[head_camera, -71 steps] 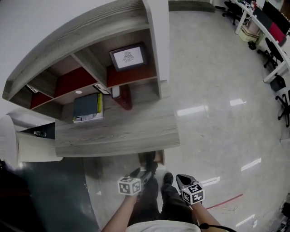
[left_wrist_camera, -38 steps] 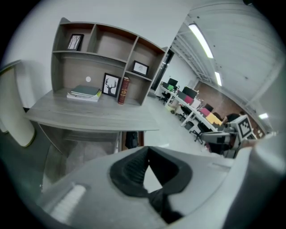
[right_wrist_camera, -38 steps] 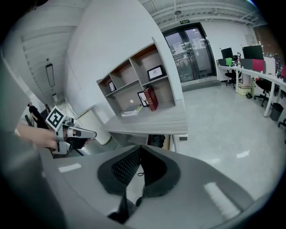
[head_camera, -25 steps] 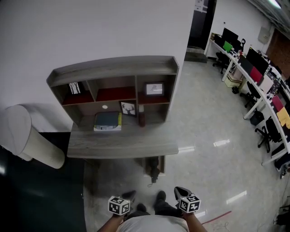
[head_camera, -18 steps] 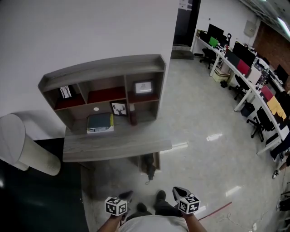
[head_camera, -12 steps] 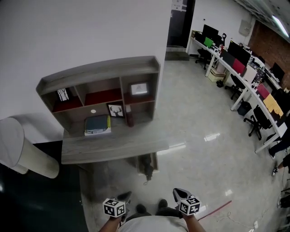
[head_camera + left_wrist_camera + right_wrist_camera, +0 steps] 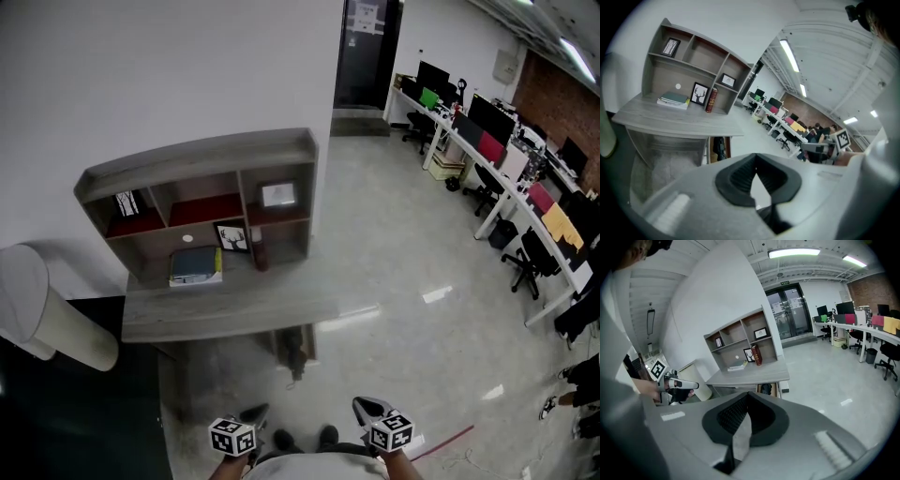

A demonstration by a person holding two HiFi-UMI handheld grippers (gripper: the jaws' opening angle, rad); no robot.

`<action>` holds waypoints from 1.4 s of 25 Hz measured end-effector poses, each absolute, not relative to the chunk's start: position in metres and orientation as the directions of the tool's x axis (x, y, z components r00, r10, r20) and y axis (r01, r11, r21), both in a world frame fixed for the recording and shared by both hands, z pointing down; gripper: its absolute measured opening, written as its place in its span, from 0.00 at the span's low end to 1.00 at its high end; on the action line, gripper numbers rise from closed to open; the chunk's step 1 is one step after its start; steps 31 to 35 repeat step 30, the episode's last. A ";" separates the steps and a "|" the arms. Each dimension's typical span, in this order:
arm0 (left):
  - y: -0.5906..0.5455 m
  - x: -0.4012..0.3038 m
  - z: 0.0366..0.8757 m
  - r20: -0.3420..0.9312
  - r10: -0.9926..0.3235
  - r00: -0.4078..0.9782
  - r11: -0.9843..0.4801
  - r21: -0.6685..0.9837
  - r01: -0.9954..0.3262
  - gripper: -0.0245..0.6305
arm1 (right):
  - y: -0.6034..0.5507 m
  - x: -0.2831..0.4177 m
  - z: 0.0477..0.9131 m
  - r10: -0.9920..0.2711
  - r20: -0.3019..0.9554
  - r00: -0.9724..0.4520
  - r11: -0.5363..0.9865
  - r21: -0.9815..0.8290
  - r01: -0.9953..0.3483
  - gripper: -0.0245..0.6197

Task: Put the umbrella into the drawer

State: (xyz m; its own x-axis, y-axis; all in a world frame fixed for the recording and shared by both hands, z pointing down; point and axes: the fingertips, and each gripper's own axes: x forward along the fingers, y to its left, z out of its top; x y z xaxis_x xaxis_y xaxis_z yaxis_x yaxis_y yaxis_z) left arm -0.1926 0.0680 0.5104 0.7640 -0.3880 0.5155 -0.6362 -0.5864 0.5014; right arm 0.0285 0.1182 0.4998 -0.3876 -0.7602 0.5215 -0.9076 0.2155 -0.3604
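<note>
1. Black folded umbrella (image 7: 293,349): a dark bundle, too small to show any detail. It appears to lie inside the brown wooden drawer (image 7: 307,339), and neither gripper touches it.
2. Brown wooden drawer: it sits under the right end of the bench and seems to stand open towards the floor, with its inside showing. How far it is pulled out cannot be told.
3. Grey wood-grain bench (image 7: 234,314): it stands against the white wall. Its bare front strip lies directly above the drawer.
4. Grey wooden shelf unit (image 7: 202,155): it stands on the bench with open compartments. In front of it are a teal stack of books (image 7: 195,265), a small framed deer picture (image 7: 232,237) and a red-brown upright book (image 7: 261,255).
5. Left gripper (image 7: 756,161): its ribbed black pads are pressed together with nothing between them. It is held low at the person's front, well apart from the bench.
6. Right gripper (image 7: 748,399): its pads meet at the tips and it is empty. It is held level with the left gripper and equally far from the drawer.
7. Step in hand, as judged: the stowing looks done, with the umbrella in the drawer and both grippers free.
8. Next move, as judged: if the drawer is to be shut, the person must go to the bench. One closed gripper then goes to the drawer front and pushes straight in, taking care that the umbrella does not snag on the edge.
</note>
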 end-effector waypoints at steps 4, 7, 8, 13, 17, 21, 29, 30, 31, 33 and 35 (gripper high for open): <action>0.071 -0.178 0.507 0.508 -0.394 0.766 -0.581 0.508 -0.636 0.04 | 0.116 0.036 0.496 -0.753 0.507 -0.419 0.252 -0.365 -0.896 0.05; 0.071 -0.171 0.504 0.510 -0.399 0.762 -0.579 0.504 -0.640 0.04 | 0.111 0.038 0.493 -0.751 0.492 -0.440 0.279 -0.368 -0.887 0.05; 0.072 -0.169 0.503 0.510 -0.400 0.761 -0.580 0.503 -0.641 0.04 | 0.110 0.039 0.492 -0.751 0.488 -0.444 0.283 -0.370 -0.885 0.05; 0.073 -0.161 0.501 0.515 -0.402 0.757 -0.577 0.499 -0.647 0.04 | 0.104 0.044 0.489 -0.753 0.471 -0.459 0.297 -0.380 -0.876 0.05; 0.074 -0.160 0.500 0.522 -0.407 0.749 -0.566 0.500 -0.656 0.04 | 0.105 0.046 0.491 -0.747 0.472 -0.468 0.298 -0.392 -0.870 0.05; 0.071 -0.158 0.497 0.518 -0.416 0.747 -0.557 0.505 -0.660 0.04 | 0.106 0.051 0.492 -0.746 0.476 -0.465 0.294 -0.392 -0.872 0.05; 0.063 -0.155 0.493 0.518 -0.415 0.748 -0.582 0.480 -0.656 0.04 | 0.101 0.061 0.491 -0.750 0.482 -0.454 0.288 -0.381 -0.879 0.05; 0.062 -0.155 0.493 0.519 -0.415 0.748 -0.587 0.475 -0.655 0.04 | 0.101 0.063 0.492 -0.750 0.483 -0.453 0.287 -0.379 -0.880 0.05; 0.062 -0.155 0.493 0.519 -0.415 0.748 -0.587 0.475 -0.655 0.04 | 0.101 0.063 0.492 -0.750 0.483 -0.453 0.287 -0.379 -0.880 0.05; 0.062 -0.155 0.493 0.519 -0.415 0.748 -0.587 0.475 -0.655 0.04 | 0.101 0.063 0.492 -0.750 0.483 -0.453 0.287 -0.379 -0.880 0.05; 0.062 -0.155 0.493 0.519 -0.415 0.748 -0.587 0.475 -0.655 0.04 | 0.101 0.063 0.492 -0.750 0.483 -0.453 0.287 -0.379 -0.880 0.05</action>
